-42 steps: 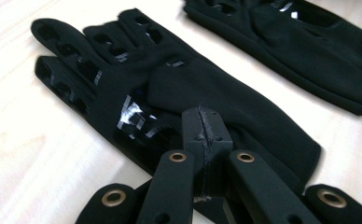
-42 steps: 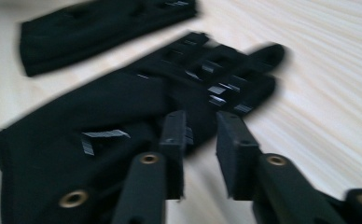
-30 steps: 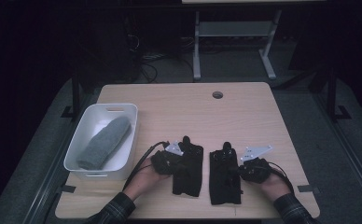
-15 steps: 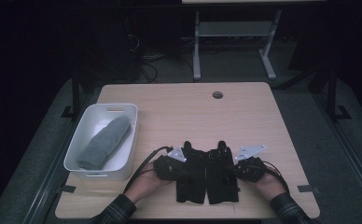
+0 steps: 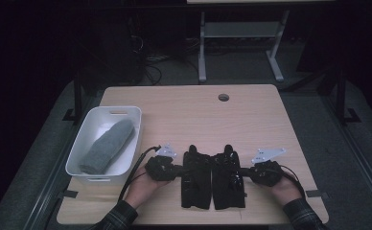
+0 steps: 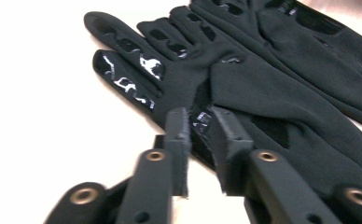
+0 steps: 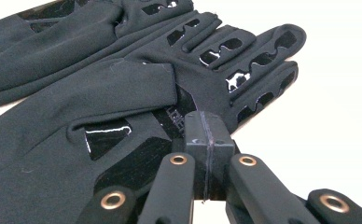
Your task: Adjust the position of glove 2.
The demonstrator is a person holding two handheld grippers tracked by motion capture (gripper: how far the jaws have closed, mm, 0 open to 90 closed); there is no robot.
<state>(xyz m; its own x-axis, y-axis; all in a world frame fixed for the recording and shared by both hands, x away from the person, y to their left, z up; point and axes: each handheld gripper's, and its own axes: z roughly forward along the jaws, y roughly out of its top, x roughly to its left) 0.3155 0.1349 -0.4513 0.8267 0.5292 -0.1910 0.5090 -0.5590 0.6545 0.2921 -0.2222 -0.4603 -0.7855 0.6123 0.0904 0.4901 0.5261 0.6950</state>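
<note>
Looking down on a wooden desk [image 5: 198, 120] and finding two black gloves lying flat near its front edge, side by side, inner edges touching, fingers pointing away from the person. Calling them the left glove [image 5: 196, 177] and the right glove [image 5: 228, 176] by their places in the high view.

Reaching in from the left with the left tool [image 5: 178, 171], gripped in the left hand [image 5: 141, 184], tip meeting the outer edge of the left glove. Seeing that left tool [image 6: 200, 121] released in the left gripper view: jaws standing slightly apart, a narrow gap between them, hovering at the palm edge of the left glove [image 6: 263, 93], with the right glove [image 6: 309, 42] lying just beyond.

Reaching in from the right with the right tool [image 5: 245, 171], gripped in the right hand [image 5: 284, 187], tip at the outer edge of the right glove. Seeing that right tool [image 7: 206, 126] clenched in the right gripper view: jaws pressing flat together at the palm edge of the right glove [image 7: 100, 107], the left glove [image 7: 53, 42] lying behind. Not managing to tell whether any fabric is caught between them.

Resting at the desk's left edge: a white bin [image 5: 126, 111] holding a rolled grey towel [image 5: 108, 146], well apart from the gloves. Showing near the far edge: a round hole [image 5: 223, 97].
</note>
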